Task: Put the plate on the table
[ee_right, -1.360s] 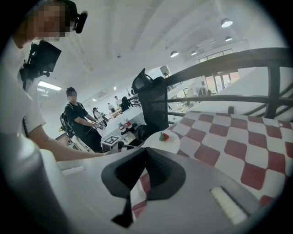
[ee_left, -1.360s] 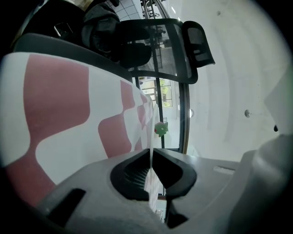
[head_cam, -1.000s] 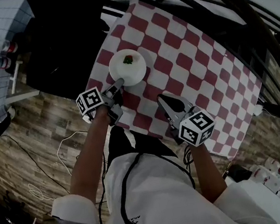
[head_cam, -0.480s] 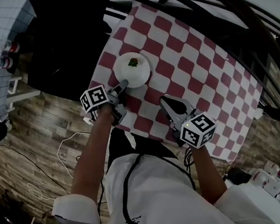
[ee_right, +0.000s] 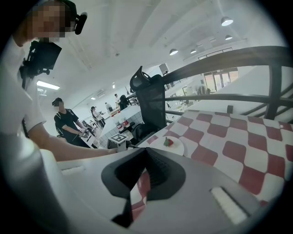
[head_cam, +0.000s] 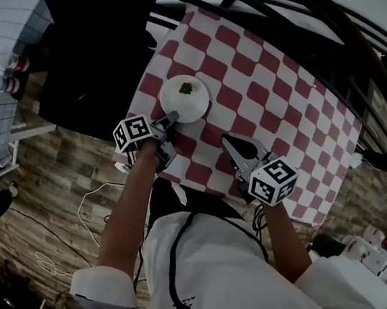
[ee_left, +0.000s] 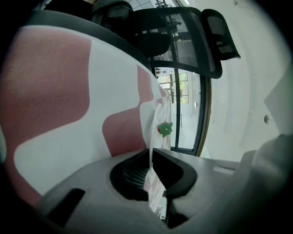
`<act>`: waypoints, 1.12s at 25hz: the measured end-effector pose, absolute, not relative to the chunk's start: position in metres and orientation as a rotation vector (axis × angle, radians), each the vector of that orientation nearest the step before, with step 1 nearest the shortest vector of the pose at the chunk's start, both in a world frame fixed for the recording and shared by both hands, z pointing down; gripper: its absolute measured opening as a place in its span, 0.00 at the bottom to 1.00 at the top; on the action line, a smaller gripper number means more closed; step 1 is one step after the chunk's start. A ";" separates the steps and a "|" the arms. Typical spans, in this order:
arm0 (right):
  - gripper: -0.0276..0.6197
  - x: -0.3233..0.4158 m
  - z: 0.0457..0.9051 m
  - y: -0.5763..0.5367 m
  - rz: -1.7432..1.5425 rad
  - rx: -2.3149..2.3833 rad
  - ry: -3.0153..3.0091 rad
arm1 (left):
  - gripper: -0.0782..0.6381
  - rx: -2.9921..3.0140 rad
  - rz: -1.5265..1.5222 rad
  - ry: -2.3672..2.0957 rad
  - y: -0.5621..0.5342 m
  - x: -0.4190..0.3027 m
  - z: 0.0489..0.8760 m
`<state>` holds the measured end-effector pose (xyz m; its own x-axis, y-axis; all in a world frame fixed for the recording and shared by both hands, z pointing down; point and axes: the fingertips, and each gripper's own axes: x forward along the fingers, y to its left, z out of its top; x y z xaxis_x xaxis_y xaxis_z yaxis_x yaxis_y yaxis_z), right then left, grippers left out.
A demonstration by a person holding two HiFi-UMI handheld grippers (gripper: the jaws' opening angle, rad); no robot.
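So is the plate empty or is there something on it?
Not empty. A small red and green thing sits in the middle of the white plate.

So a small round white plate (head_cam: 184,106) is seen at the near-left corner of the table (head_cam: 279,100), which is done all over in red and white checks. A little red-and-green bit (head_cam: 185,87), strawberry-like, is parked on the plate's far half. The plate is kept flat, on the tabletop or just over it (can't be told which). Its near rim is pinched by the left gripper (head_cam: 170,119).
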<state>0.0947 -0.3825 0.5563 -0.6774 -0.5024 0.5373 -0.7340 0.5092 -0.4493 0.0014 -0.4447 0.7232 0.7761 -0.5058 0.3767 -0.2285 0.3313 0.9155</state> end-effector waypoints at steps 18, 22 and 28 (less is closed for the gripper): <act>0.06 0.103 0.554 -0.378 0.958 1.076 -2.406 | 0.27 1.187 -0.272 -0.732 -0.467 -0.009 0.717; 0.06 0.103 0.552 -0.376 0.958 1.078 -2.408 | 0.38 1.219 -0.264 -0.786 -0.467 -0.016 0.715; 0.05 0.101 0.552 -0.374 0.952 1.072 -2.412 | 0.44 1.260 -0.197 -0.885 -0.467 -0.028 0.715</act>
